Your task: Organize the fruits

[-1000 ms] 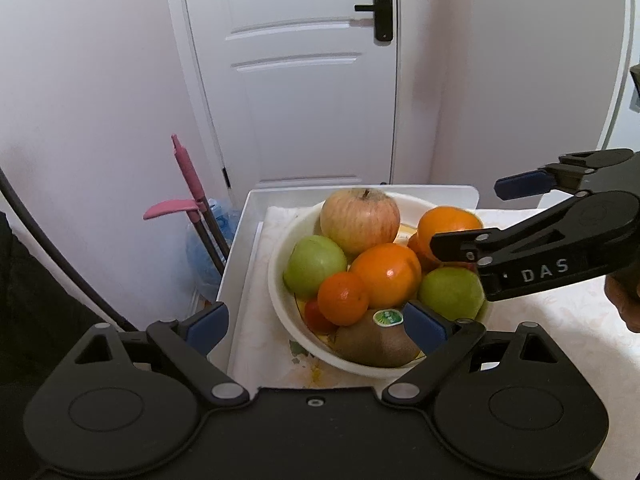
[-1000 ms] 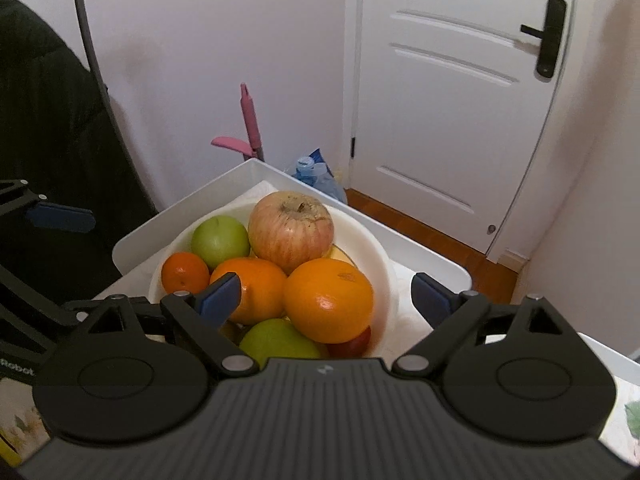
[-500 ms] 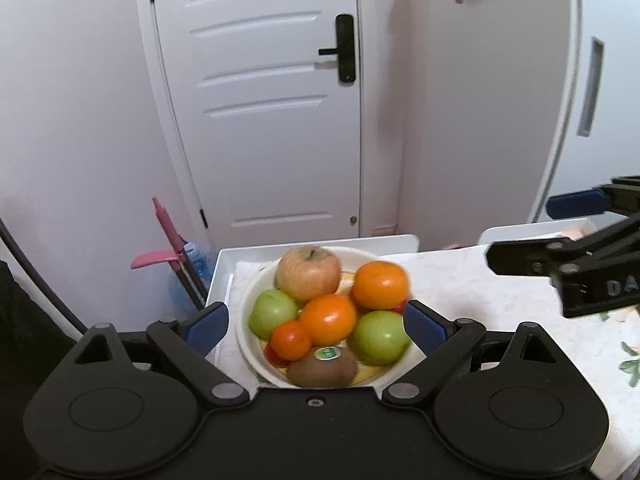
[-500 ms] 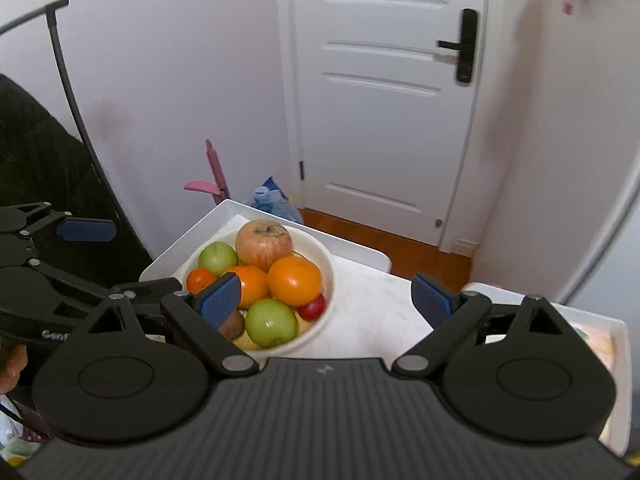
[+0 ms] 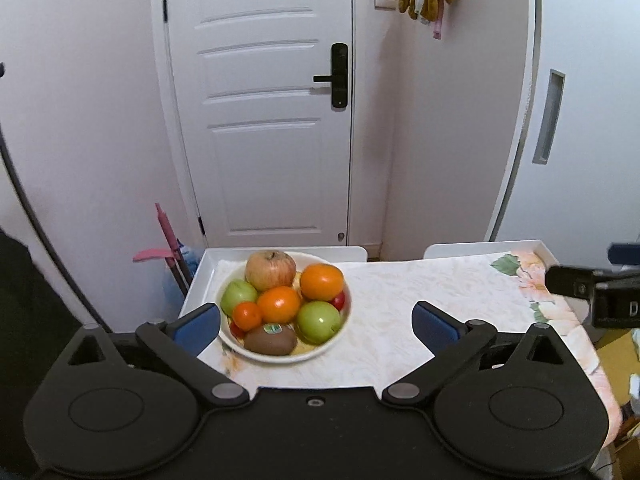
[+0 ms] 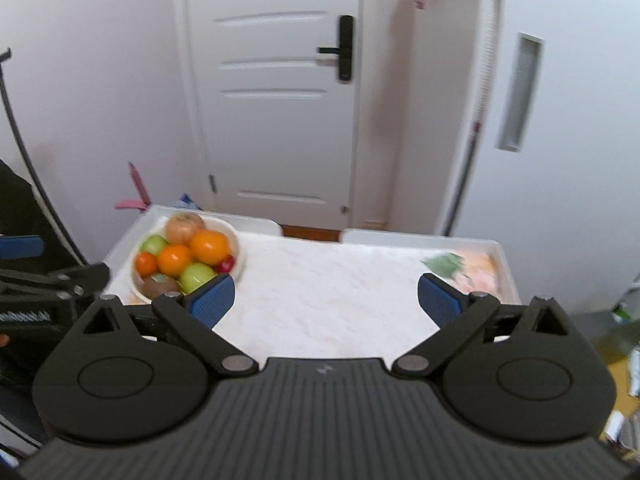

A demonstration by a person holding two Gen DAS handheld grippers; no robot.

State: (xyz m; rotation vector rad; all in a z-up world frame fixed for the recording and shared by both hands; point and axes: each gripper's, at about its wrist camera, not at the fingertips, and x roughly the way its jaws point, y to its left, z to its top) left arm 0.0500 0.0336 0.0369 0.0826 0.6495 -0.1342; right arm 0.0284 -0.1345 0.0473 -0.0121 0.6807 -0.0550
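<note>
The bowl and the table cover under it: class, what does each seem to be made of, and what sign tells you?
Bowl: probably glazed ceramic, possibly plastic; white, smooth, slightly glossy, with a thick rounded rim.
Table cover: likely a soft cloth or a thin plastic sheet; matte, pale, printed with flowers and leaves, lying slightly rumpled.

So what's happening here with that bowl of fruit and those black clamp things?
A person is holding a two-fingered gripper in each hand over a table covered with a floral cloth. The white bowl at the table's left end is piled with fruit: an apple, oranges, green apples, a kiwi. The left gripper and the right gripper both stand open and empty, away from the bowl. The left one's fingers have just been opening wider, with nothing between them. No fruit is being handled right now.
</note>
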